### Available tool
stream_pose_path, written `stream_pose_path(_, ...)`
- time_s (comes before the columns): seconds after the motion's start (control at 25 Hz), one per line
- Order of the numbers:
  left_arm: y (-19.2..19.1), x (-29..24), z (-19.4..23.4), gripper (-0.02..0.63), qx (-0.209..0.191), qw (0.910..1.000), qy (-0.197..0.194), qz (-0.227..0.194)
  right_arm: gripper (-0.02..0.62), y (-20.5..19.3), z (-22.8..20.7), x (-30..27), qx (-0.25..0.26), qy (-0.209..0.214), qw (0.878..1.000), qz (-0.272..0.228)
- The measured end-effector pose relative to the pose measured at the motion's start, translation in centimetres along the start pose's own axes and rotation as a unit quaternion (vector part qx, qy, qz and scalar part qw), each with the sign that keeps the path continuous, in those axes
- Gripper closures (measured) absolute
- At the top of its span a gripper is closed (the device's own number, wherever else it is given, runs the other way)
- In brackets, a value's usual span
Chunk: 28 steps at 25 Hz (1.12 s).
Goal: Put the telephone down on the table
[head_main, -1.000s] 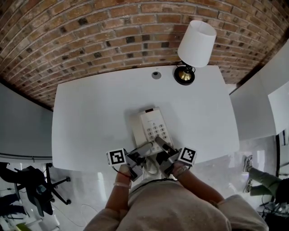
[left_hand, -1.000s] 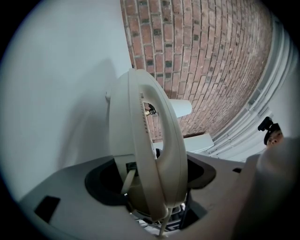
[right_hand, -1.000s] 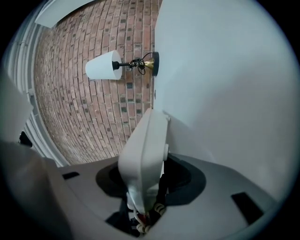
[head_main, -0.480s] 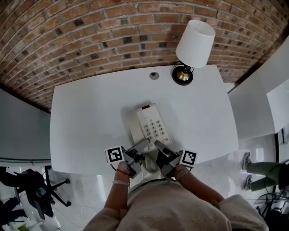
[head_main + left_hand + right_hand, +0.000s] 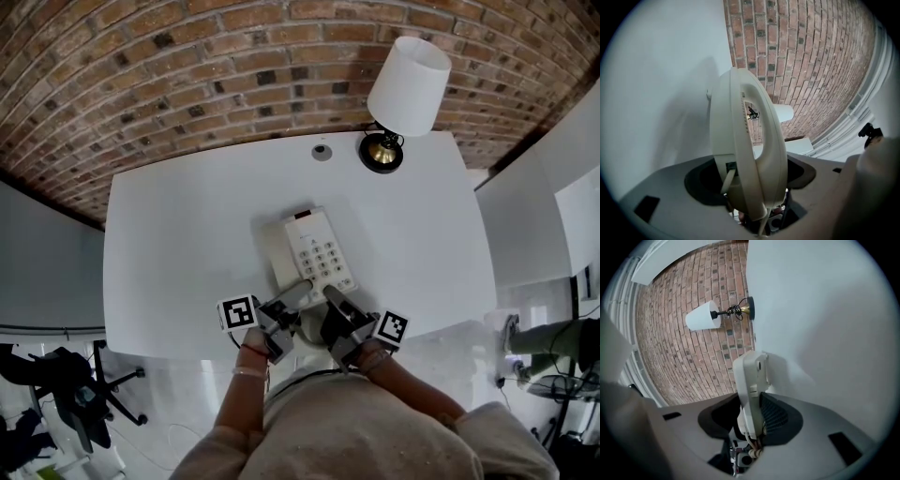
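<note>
A cream telephone [image 5: 316, 246] with a keypad lies flat near the middle of the white table [image 5: 178, 244]. I cannot tell whether it rests on the top or hangs just above it. My left gripper [image 5: 296, 298] is shut on the handset [image 5: 750, 150] at the phone's near left end. The handset fills the space between the jaws of the left gripper [image 5: 752, 185]. My right gripper [image 5: 331, 298] is at the near right end. In the right gripper view, that gripper [image 5: 751, 417] has just been closing its jaws, and they now grip the thin edge of the phone's base [image 5: 751, 376].
A lamp [image 5: 405, 89] with a white shade and brass foot stands at the table's far right corner, also seen as the lamp [image 5: 705, 317]. A round cable hole [image 5: 322, 152] sits at the far edge. A brick wall [image 5: 187, 75] is behind. An office chair [image 5: 75, 398] stands on the floor at lower left.
The telephone lies a little farther from the table's near edge than a second ago. Both grippers stay at its near end.
</note>
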<state>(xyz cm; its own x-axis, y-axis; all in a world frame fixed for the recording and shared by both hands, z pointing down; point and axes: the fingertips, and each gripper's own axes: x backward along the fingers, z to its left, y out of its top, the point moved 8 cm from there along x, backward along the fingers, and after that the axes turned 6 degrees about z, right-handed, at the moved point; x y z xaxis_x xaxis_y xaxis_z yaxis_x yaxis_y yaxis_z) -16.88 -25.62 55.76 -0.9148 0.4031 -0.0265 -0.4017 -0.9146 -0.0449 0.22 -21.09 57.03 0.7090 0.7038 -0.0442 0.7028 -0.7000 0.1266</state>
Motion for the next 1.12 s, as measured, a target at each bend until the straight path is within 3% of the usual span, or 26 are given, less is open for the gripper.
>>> stream_pose_path(0.52,-0.01,0.18,0.36,0.248,0.016,0.9995,0.025,-0.01,0.483,-0.19,-0.28,-0.02,-0.016,-0.011,1.0,-0.022)
stream_pose_path(0.8,-0.12,0.36,0.59,0.199,0.03,0.9994,0.019,0.004,0.483,0.01,0.0,-0.22,-0.012,-0.016,1.0,-0.023)
stream_pose_path(1.12,-0.76,0.88,0.61,0.189,0.021,0.9994,0.022,0.016,0.476,0.34,0.33,-0.77,-0.011,-0.015,1.0,-0.024)
